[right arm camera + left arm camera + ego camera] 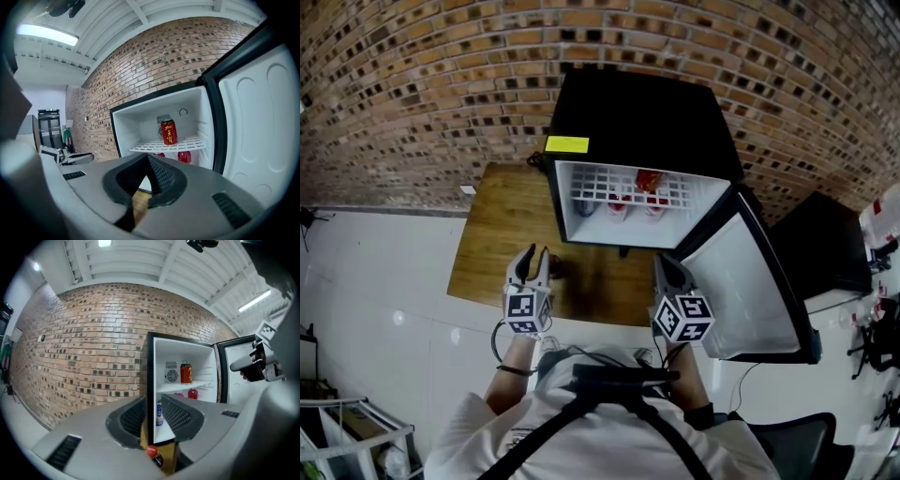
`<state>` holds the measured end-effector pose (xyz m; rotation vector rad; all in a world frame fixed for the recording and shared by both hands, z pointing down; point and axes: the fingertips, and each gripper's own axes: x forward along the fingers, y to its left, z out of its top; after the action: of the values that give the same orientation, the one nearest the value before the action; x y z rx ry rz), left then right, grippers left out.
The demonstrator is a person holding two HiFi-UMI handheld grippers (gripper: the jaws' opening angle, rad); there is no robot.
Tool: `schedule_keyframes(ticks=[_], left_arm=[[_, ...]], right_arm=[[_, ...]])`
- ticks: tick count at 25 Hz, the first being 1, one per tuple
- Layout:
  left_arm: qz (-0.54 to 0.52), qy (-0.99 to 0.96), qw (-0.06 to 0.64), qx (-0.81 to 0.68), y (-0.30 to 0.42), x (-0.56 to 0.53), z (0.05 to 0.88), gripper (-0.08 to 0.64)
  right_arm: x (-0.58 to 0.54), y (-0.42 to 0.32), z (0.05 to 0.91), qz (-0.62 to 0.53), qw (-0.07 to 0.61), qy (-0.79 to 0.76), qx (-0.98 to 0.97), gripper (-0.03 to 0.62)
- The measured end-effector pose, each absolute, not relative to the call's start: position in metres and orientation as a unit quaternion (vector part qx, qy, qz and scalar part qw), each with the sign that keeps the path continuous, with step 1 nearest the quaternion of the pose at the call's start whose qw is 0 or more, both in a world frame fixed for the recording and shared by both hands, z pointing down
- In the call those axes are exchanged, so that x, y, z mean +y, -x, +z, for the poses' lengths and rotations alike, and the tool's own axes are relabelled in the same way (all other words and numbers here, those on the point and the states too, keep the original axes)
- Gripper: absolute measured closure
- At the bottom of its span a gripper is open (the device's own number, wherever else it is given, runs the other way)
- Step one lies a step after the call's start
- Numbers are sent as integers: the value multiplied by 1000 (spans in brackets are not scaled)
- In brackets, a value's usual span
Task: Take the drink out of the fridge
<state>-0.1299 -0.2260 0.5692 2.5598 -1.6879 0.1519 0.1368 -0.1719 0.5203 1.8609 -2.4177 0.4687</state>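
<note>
A black box-shaped mini fridge (pixel 647 122) stands on the back right part of the brown wooden bench (pixel 502 234). Its white-lined door (pixel 750 281) is swung out past the bench's right edge, so the whole cavity faces the person. Inside, a red drink can with gold print (pixel 168 132) stands upright at the back of the white wire shelf (pixel 591 183). Red rounded containers (pixel 183 156) sit beneath the shelf, and a blue-and-white can (pixel 160 413) stands on the fridge floor at its left side. A small dark bottle with a red cap (pixel 558 270) stands upright on the bench near its front edge, just ahead of the fridge's left front corner. It looks like a drink set out of the fridge, though the task does not say which drink is meant.

The left hand-held gripper (pixel 535 258) hovers just beside that bottle with its jaws partly apart. The cap shows low in the gap with no pad pressing on it, so this gripper holds nothing. The right hand-held gripper (pixel 667 267) hangs in front of the open door, jaw tips together and empty, probably parked out of the way.

The bare strip along the bench's front edge is narrow, while the left side of the bench is bare and roomy. The open door walls off the right, so a reach for the shelf would likely have to go straight in from the front, above the wire grid.
</note>
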Motion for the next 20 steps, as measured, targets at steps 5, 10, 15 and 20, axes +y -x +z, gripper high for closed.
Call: schedule_keyframes(ticks=[5,10,15,20], left_arm=[[59,-854,41,-516,98,-225,547,558],[44,-874,72,-479,61,-223,534,558],[41,-885,75,-458,36,-220,526,558],[55,-884,80,-457,31,-221,529,558]], right_arm=[[-173,-130,521,152,29,-596,-788,578],[-172,-130,523,156,28,-597,-787,578],[-172,-131,524,160,28,-597,-786,578],[-171,-136,527,167,23,-598,-784,578]])
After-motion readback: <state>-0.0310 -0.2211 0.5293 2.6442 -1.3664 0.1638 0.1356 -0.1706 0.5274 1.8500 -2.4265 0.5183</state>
